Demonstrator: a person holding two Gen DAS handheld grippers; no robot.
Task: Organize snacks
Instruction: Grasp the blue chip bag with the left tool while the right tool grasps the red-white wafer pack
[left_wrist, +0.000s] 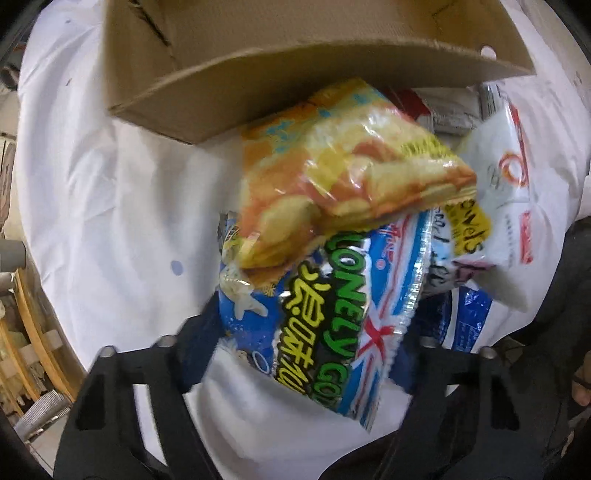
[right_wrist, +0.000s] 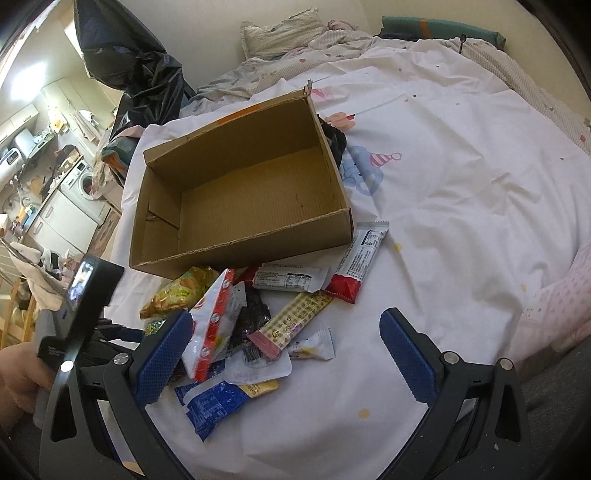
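My left gripper (left_wrist: 310, 332) is shut on a blue "Lonely God" snack bag (left_wrist: 332, 314), with a yellow-orange snack bag (left_wrist: 332, 173) resting on top of it; both hang just in front of the open cardboard box (left_wrist: 258, 66). In the right wrist view the box (right_wrist: 240, 192) stands empty on the bed. A pile of snacks lies in front of it: a white-red bag (right_wrist: 212, 325), a checked bar (right_wrist: 291, 325), a red-white bar (right_wrist: 362, 258), a blue packet (right_wrist: 210, 402). My right gripper (right_wrist: 286, 354) is open above the pile, holding nothing.
A white patterned bedsheet (right_wrist: 443, 166) covers the bed. A black plastic bag (right_wrist: 140, 66) and pillows (right_wrist: 280, 33) lie behind the box. The left gripper's camera body (right_wrist: 77, 306) shows at the left. A pink blanket (right_wrist: 561, 306) lies at the right edge.
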